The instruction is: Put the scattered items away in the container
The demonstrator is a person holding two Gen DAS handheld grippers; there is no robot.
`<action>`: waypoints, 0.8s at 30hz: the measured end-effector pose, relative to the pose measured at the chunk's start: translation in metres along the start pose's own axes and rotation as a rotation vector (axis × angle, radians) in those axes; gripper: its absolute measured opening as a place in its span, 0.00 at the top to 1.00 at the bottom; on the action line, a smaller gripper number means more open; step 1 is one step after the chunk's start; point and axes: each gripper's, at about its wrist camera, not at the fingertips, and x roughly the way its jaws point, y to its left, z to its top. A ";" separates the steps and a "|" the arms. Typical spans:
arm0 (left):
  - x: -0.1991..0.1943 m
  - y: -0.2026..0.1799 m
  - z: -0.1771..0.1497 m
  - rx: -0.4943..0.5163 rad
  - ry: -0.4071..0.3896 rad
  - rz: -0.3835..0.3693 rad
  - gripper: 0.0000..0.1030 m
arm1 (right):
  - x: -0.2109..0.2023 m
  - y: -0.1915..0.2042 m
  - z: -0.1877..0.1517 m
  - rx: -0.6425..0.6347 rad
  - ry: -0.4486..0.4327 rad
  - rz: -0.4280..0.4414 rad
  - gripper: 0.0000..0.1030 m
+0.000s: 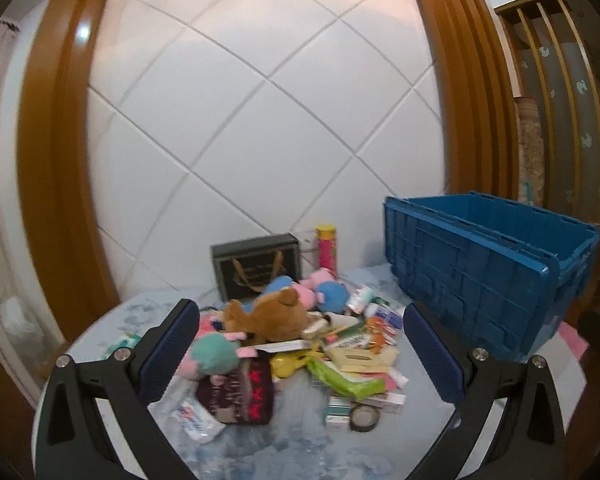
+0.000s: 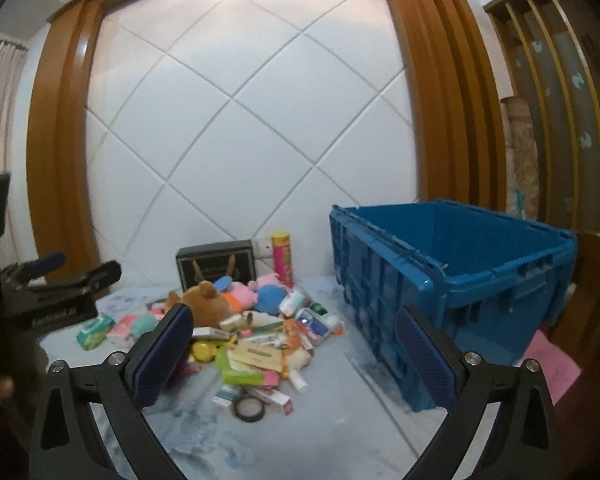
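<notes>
Clutter is seen heaped in one pile (image 1: 300,344) on the pale blue surface (it looks like a bed cover, though this cannot be told for sure), and the blue container (image 2: 452,280) stands to the right of it, apart from the pile, with its open top upward and nothing visible inside.

The left hand-held gripper (image 1: 296,344) is held above the near edge of the pile with its fingers spread wide and nothing between them. The right hand-held gripper (image 2: 296,348) is spread wide as well and carries nothing. In the right wrist view the left hand-held gripper is also seen at the far left.

The pile lies straight ahead of the left hand-held gripper, and the brown teddy bear (image 1: 268,316) on top is framed between its fingers, so this hand is judged the nearer one for the soft toys. The bear lies with its long axis roughly across the view, left to right. The roll of tape (image 2: 250,408) and the small boxes at the near right edge of the pile lie closer to the right hand-held gripper, which is also the one beside the container. No item is judged to be tidied yet.
</notes>
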 end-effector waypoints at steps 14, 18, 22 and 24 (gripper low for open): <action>-0.069 -0.027 -0.013 -0.046 -0.018 0.035 0.00 | -0.034 -0.016 -0.004 -0.073 -0.004 0.030 0.01; -0.087 -0.034 -0.022 -0.046 -0.026 0.030 0.00 | -0.049 -0.021 -0.011 -0.088 -0.007 0.023 0.01; -0.092 -0.038 -0.026 -0.074 -0.011 -0.036 0.00 | -0.066 -0.020 -0.012 -0.123 -0.008 0.001 0.01; -0.094 -0.041 -0.028 -0.064 -0.006 -0.052 0.00 | -0.076 -0.017 -0.012 -0.133 -0.017 -0.021 0.01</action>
